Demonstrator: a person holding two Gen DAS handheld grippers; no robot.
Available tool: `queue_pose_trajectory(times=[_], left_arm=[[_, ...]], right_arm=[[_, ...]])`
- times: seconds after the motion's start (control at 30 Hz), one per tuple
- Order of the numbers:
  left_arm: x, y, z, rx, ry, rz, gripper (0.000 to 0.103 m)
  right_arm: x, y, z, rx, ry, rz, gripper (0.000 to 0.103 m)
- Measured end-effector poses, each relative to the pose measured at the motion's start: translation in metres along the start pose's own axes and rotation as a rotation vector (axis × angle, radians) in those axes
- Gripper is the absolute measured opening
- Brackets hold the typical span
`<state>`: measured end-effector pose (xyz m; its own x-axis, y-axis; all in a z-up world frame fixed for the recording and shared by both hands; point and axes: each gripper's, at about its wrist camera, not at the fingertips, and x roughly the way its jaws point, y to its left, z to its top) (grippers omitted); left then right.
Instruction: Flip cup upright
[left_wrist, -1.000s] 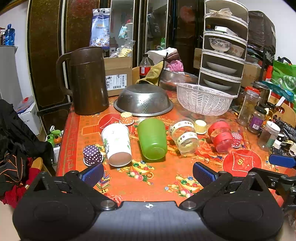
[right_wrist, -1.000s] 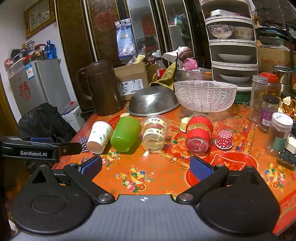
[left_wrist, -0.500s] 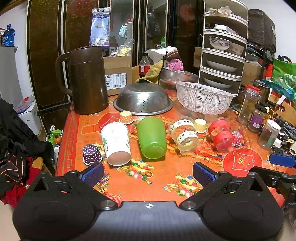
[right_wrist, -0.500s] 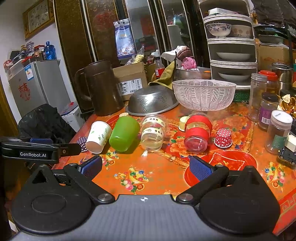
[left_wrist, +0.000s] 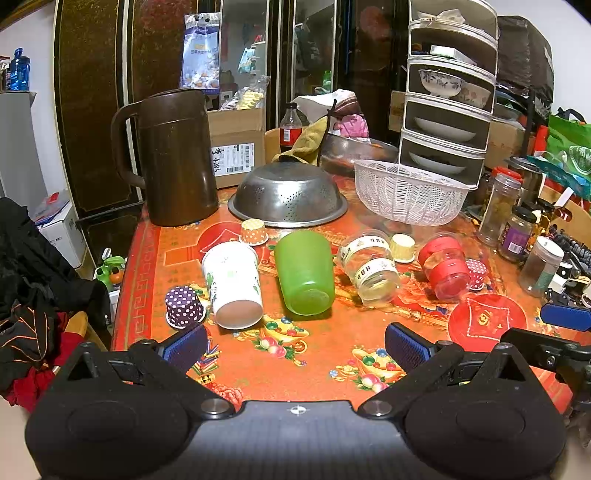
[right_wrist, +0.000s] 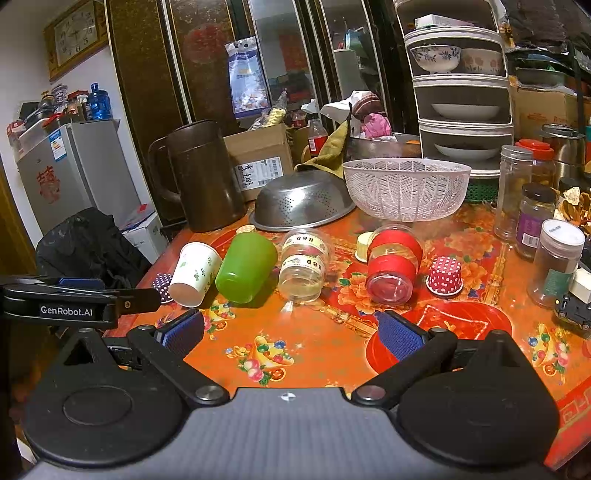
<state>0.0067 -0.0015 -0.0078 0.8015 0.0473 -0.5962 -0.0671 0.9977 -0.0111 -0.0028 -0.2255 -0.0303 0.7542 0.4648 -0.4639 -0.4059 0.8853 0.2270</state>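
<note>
In the frame's middle, four cups lie on their sides on the table (left_wrist: 332, 354): white paper cup (left_wrist: 232, 284), green cup (left_wrist: 304, 273), clear labelled cup (left_wrist: 369, 267), seemingly red-banded cup (left_wrist: 445, 267). Left claw (left_wrist: 295, 345) and right claw (right_wrist: 290, 332) hover below, both spread and empty.

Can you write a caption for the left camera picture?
Four cups lie tipped on the table; open left gripper waits.

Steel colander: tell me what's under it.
The upside-down perforated steel colander rests rim-down on the orange patterned tablecloth. Its dome hides whatever lies beneath; only the small orange dotted paper cup stands outside its rim.
</note>
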Motion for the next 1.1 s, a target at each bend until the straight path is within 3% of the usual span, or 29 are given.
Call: queue_pose_trajectory(times=[1.1], left_arm=[[0.0078,-0.0045,0.0013,0.001,0.025,0.008,0.103]], right_arm=[[0.0050,-0.0050,-0.0022,0.007,0.009,0.003,0.102]])
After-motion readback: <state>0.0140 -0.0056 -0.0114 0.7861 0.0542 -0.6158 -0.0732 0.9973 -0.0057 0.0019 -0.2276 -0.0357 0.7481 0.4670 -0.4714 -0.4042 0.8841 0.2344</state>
